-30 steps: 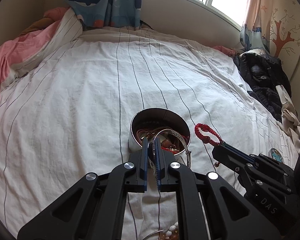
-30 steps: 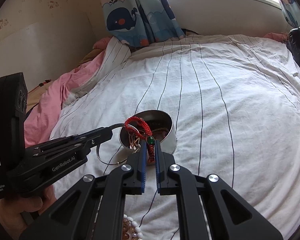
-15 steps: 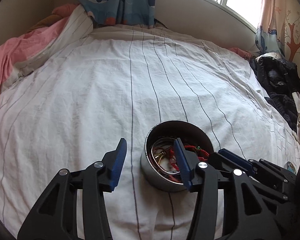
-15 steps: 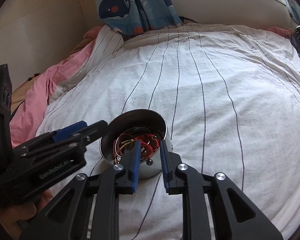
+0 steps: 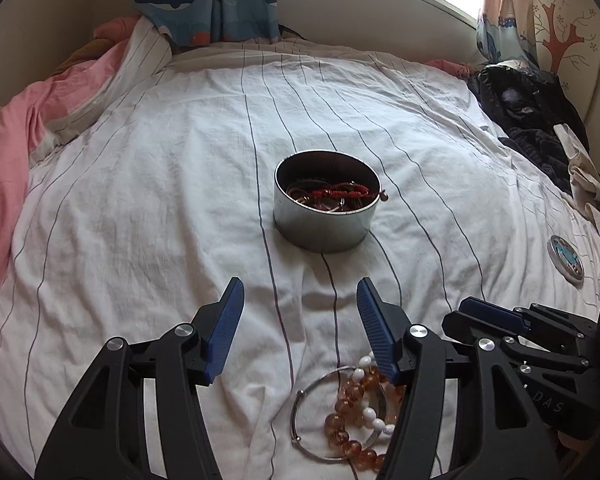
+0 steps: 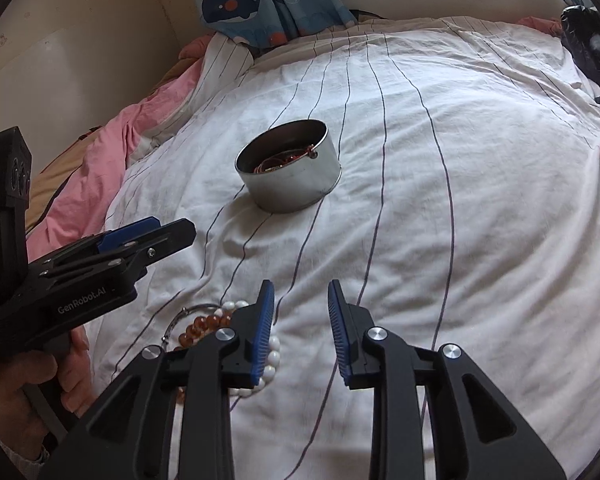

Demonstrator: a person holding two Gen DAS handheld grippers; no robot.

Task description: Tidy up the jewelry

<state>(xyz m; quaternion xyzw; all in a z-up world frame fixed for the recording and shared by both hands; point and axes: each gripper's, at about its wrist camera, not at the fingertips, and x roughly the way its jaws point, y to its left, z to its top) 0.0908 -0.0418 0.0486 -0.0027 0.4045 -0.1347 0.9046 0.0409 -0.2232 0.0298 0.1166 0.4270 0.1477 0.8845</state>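
Metal tin (image 5: 326, 216) holds jewelry | left view only: round lid (image 5: 566, 258) | both tongs wide, empty

A round metal tin (image 5: 324, 216) is standing upright and lidless on the striped sheet, holding a tangle of bangles and a red braided cord bracelet (image 5: 342, 191) — its end is draping over the rim. Nearer the camera, an amber-and-white beaded bracelet (image 5: 354, 412) is lying across a thin silver bangle (image 5: 300, 428) — both flat on the sheet.
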